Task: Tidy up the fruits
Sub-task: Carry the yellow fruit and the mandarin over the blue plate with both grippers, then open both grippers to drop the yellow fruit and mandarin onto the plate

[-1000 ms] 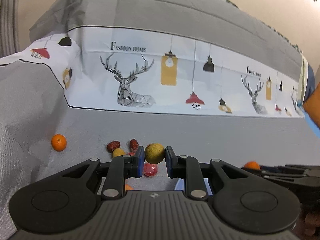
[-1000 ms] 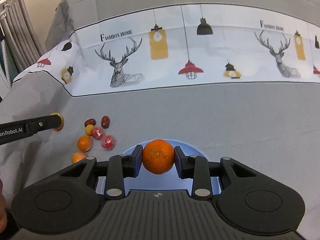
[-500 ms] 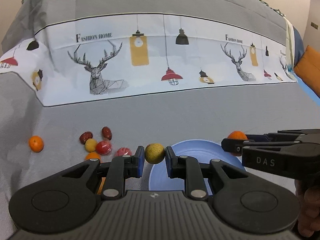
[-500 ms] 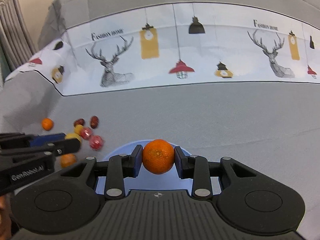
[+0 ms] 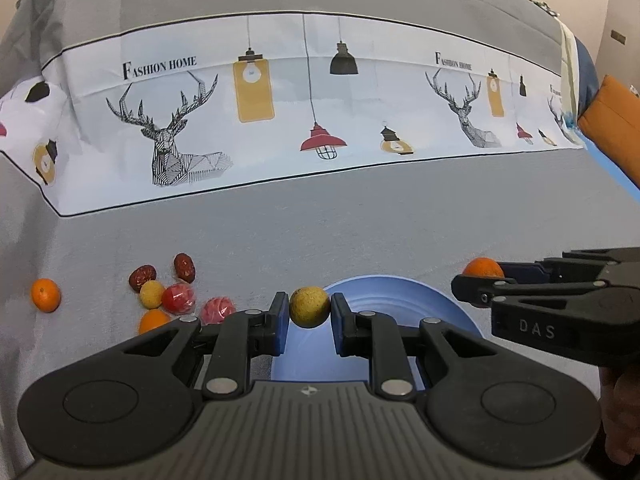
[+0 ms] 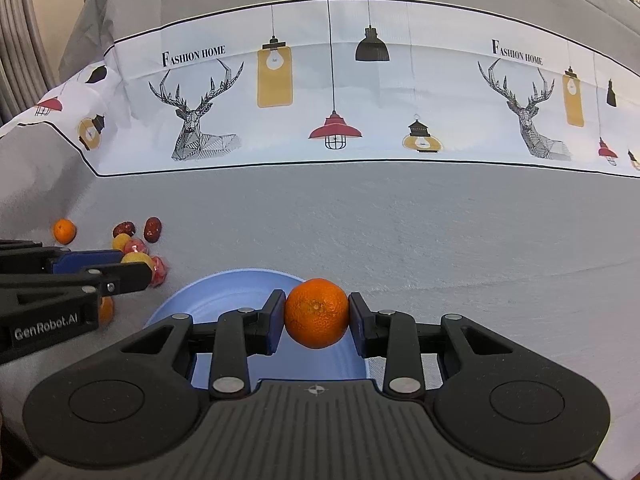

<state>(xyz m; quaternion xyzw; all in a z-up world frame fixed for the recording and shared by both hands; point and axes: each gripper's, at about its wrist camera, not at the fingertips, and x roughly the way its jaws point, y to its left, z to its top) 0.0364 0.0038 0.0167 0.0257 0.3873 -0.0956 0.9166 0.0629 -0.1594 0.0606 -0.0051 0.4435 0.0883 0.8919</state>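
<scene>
Fruit lies scattered on the grey cloth (image 5: pixel 360 232) at the far left: a lone small orange (image 5: pixel 46 295) sits apart, then two dark red dates (image 5: pixel 142 277) side by side, a yellow fruit (image 5: pixel 151 294) touching a red wrapped fruit (image 5: pixel 179 299), another red one (image 5: pixel 218 309) just beside it, and an orange (image 5: pixel 153 319) partly hidden behind the near gripper body. Next comes the left gripper (image 5: pixel 309 312), its blue-padded jaws clenched on a yellowish round fruit (image 5: pixel 309 306) held over the left rim of the blue plate (image 5: pixel 400 292). The plate rests on the cloth between the two tools. Further right, the right gripper (image 6: pixel 317 314) grips a mandarin (image 6: pixel 317 313) firmly between its pads, hanging above the plate's right part. Behind everything runs a white printed band (image 6: pixel 360 92) with deer, lamps and the words "Fashion Home".
</scene>
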